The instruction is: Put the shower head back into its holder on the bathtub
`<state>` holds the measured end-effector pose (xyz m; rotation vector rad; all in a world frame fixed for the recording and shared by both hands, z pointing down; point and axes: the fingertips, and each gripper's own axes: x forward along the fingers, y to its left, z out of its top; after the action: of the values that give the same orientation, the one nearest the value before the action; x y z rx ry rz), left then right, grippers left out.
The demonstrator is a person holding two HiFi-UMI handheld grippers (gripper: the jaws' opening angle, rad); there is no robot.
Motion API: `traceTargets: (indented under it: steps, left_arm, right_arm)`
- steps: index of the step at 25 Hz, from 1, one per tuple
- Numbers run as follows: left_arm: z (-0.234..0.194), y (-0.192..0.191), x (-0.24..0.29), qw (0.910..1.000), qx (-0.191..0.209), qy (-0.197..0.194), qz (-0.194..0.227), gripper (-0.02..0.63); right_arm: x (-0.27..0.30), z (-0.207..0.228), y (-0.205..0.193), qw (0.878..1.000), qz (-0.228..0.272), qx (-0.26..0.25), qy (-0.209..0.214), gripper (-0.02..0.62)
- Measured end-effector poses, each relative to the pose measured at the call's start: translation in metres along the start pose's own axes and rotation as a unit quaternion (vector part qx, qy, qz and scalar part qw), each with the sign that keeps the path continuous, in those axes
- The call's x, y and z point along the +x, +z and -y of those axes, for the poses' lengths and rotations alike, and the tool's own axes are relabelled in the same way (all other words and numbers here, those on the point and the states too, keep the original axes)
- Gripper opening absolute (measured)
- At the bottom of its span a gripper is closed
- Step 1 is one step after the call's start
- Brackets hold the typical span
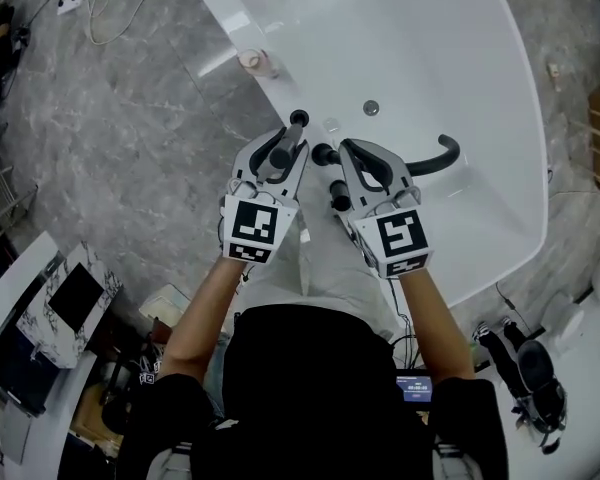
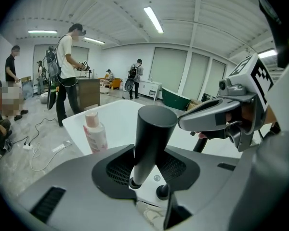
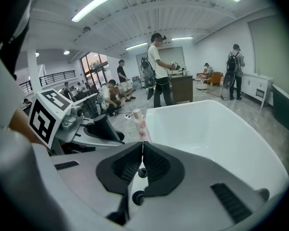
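Note:
The black stick-shaped shower head [image 1: 288,138] [image 2: 151,134] stands upright between the jaws of my left gripper [image 1: 285,153] [image 2: 147,150], which is shut on it. Its narrow lower end meets a black round fitting [image 2: 134,182] on the white bathtub's rim [image 1: 230,23]; I cannot tell whether it is seated there. A second black knob [image 2: 162,192] sits beside that fitting. My right gripper [image 1: 352,153] [image 3: 142,146] hovers just to the right over the rim, shut with nothing between its jaws. Two black knobs [image 3: 142,172] show below its tips.
A pink bottle [image 1: 258,62] [image 2: 95,131] [image 3: 140,124] stands on the rim further along. A curved black spout [image 1: 438,158] reaches over the basin, near the drain [image 1: 371,108]. Cables [image 1: 100,18] lie on the grey floor at left. Several people stand across the room.

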<state>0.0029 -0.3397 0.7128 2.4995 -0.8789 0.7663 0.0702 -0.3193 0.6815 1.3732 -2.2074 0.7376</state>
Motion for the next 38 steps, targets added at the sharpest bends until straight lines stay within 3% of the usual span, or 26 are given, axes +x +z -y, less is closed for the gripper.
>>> traceTargets:
  steps: [7, 19, 38]
  left_arm:
    - [-0.008, -0.02, 0.012, 0.9999, -0.007, 0.009, -0.01, 0.147]
    - [-0.015, -0.045, 0.039, 0.9996, 0.008, -0.01, -0.024, 0.146]
    - [-0.019, -0.064, 0.06, 0.9993, -0.006, 0.0, -0.038, 0.146]
  right_arm:
    - [0.007, -0.002, -0.002, 1.0, 0.0, 0.01, 0.008, 0.021]
    - [0.027, 0.004, 0.002, 1.0, 0.007, 0.022, -0.005, 0.023]
    - [0.033, 0.002, -0.001, 1.0, 0.011, 0.023, 0.004, 0.023]
